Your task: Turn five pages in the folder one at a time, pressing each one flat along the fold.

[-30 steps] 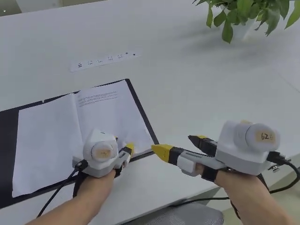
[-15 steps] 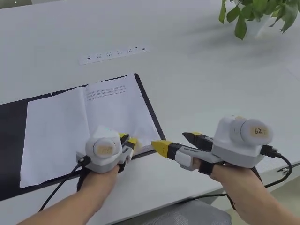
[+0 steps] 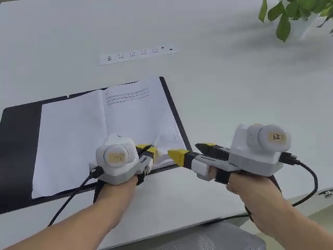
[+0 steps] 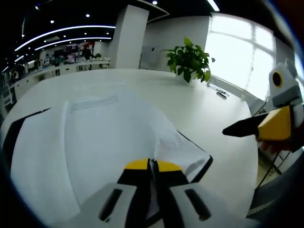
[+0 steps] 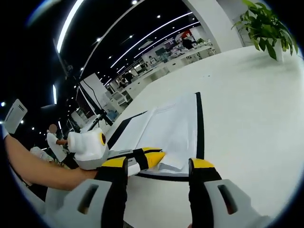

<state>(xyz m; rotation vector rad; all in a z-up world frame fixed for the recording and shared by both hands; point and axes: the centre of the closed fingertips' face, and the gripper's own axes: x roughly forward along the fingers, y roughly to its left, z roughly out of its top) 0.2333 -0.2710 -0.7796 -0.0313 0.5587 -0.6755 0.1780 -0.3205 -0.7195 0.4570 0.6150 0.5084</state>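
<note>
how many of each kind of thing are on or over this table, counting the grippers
folder: 1
power strip: 1
potted plant: 1
grippers: 2, the left gripper and the right gripper
total: 5

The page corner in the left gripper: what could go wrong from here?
The left gripper is shut on the page at its corner alone; a fast lift may crease or tear it.
It may pinch several sheets; I cannot tell.
The open right gripper nearby could snag it.
</note>
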